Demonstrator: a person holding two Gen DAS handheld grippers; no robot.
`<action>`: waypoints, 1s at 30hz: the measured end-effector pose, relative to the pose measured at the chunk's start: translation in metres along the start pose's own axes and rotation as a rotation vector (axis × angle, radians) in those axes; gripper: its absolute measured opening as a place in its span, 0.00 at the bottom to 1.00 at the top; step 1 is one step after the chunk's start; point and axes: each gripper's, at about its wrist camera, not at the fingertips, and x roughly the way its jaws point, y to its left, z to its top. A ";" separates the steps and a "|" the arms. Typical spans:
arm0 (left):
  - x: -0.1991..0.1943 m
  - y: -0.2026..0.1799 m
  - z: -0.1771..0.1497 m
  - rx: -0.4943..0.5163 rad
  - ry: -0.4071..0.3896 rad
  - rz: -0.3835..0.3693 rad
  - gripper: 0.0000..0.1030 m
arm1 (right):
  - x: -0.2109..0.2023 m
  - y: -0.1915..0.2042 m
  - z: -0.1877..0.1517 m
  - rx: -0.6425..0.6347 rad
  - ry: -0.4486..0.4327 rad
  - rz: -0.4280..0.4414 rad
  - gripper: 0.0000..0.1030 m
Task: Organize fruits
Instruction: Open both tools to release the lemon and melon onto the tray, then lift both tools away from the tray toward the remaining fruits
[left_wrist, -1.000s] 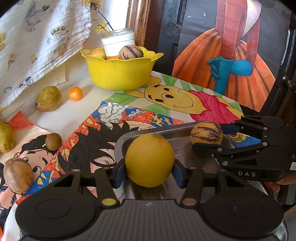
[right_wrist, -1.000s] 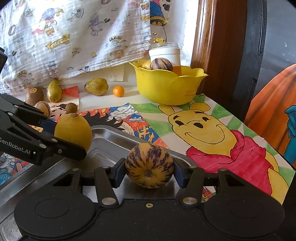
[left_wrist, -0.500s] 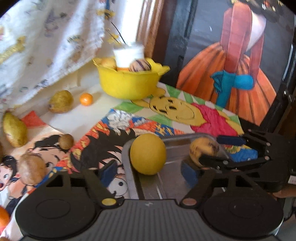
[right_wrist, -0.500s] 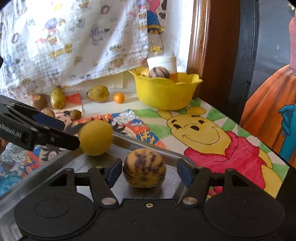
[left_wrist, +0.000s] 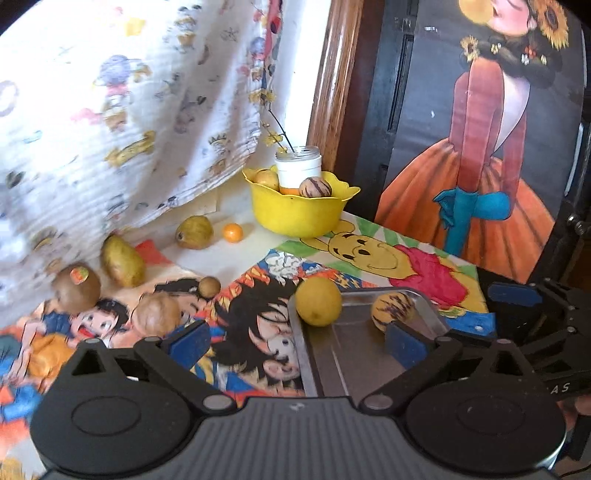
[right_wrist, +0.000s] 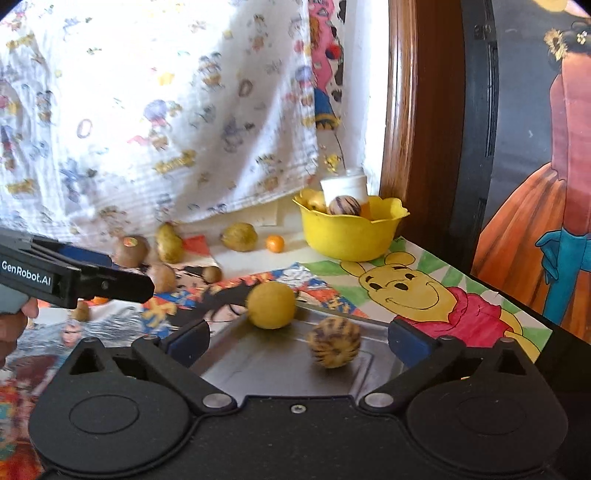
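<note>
Now both fruits sit loose in the metal tray (left_wrist: 354, 365). A second ago the left gripper (left_wrist: 295, 341) squeezed the yellow fruit (left_wrist: 318, 301) and the right gripper (right_wrist: 297, 338) squeezed the stripy fruit (right_wrist: 334, 342). Both have let go and pulled back, and their blue fingers are spread wide with nothing between them. The yellow fruit rests at the tray's far left corner. The stripy fruit lies near it, more to the right, not touching. So two fruits are put away. More fruits wait on the table by the curtain: a brown fruit (left_wrist: 76, 287), a green pear (left_wrist: 122, 261) and a little orange (left_wrist: 232, 232). I think one of those comes next.
</note>
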 end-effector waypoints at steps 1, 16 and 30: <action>-0.008 0.002 -0.003 -0.011 0.001 -0.002 1.00 | -0.007 0.005 0.000 0.003 -0.005 -0.001 0.99; -0.091 0.019 -0.055 -0.038 0.030 0.048 1.00 | -0.073 0.075 -0.028 0.081 0.095 -0.003 0.99; -0.119 0.056 -0.090 -0.028 0.148 0.078 1.00 | -0.077 0.130 -0.055 0.087 0.227 0.057 0.99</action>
